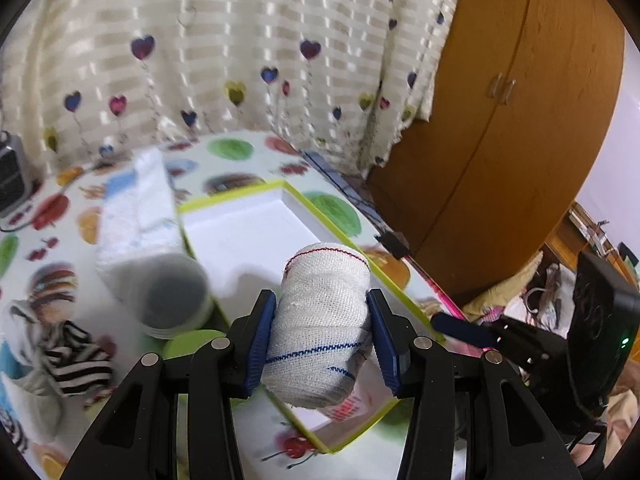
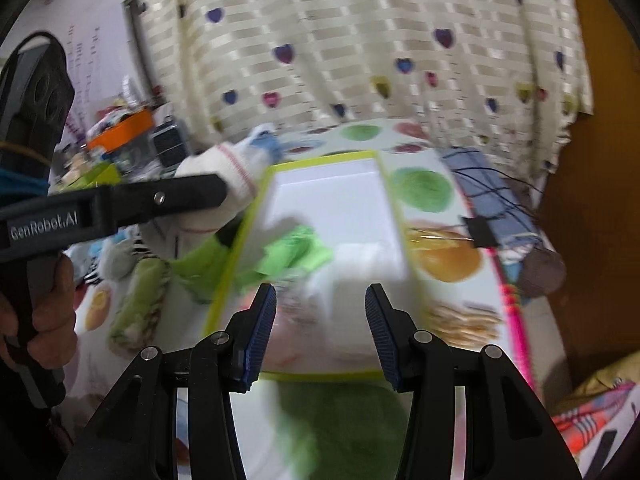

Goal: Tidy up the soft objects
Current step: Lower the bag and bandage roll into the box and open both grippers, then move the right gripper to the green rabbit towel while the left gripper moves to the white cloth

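My left gripper (image 1: 322, 324) is shut on a white bandage roll (image 1: 320, 320) with blue and red stitched lines, held above the white tray with a lime-green rim (image 1: 236, 196). In the right wrist view the left gripper (image 2: 224, 192) shows at the left, holding the bandage roll (image 2: 224, 168) beside the tray (image 2: 384, 184). My right gripper (image 2: 320, 328) is open and empty over the tray's near end. A green cloth (image 2: 296, 252) and a white soft item (image 2: 360, 256) lie in the tray.
On the fruit-print tablecloth (image 1: 52, 208) left of the tray lie a diaper pack (image 1: 140, 204), a grey cup (image 1: 176, 296) and striped socks (image 1: 76, 356). A green rolled cloth (image 2: 140, 304) lies left of the tray. A curtain (image 1: 240, 48) and wooden wardrobe (image 1: 500, 140) stand behind.
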`<state>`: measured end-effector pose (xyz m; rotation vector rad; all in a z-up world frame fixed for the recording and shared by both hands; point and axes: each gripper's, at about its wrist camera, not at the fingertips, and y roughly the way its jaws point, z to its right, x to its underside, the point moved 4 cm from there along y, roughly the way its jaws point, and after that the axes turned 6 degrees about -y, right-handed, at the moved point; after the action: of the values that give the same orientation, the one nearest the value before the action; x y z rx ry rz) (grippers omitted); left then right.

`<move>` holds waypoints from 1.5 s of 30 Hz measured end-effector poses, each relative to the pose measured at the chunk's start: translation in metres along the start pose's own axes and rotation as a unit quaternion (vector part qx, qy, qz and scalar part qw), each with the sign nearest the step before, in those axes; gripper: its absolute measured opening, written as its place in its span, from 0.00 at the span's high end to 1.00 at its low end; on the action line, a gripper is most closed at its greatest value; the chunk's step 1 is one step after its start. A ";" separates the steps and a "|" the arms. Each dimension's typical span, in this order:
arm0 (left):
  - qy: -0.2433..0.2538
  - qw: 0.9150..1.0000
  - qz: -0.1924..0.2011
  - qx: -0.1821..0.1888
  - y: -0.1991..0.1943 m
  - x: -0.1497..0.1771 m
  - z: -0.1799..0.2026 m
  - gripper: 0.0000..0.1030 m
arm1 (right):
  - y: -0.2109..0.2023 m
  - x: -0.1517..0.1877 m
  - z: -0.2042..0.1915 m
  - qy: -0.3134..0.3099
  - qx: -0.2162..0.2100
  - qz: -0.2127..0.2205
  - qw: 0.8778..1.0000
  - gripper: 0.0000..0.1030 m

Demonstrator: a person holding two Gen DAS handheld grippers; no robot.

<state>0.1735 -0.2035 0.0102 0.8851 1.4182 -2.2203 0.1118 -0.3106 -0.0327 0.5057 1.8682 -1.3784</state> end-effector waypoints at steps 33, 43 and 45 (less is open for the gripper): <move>-0.006 1.000 0.028 0.009 -0.042 0.020 -0.013 0.56 | -0.027 0.001 -0.002 0.015 0.025 0.005 1.000 0.54; -0.022 0.998 0.044 -0.028 -0.077 0.043 -0.040 0.56 | -0.031 -0.005 -0.047 -0.029 0.000 0.008 1.000 0.54; -0.027 0.998 0.047 -0.033 -0.082 0.047 -0.044 0.56 | -0.031 -0.005 -0.055 -0.037 -0.005 0.008 0.999 0.53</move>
<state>0.1032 -0.1265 0.0204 0.8447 1.3883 -2.1007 0.0750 -0.2691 -0.0007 0.4585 1.8074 -1.3585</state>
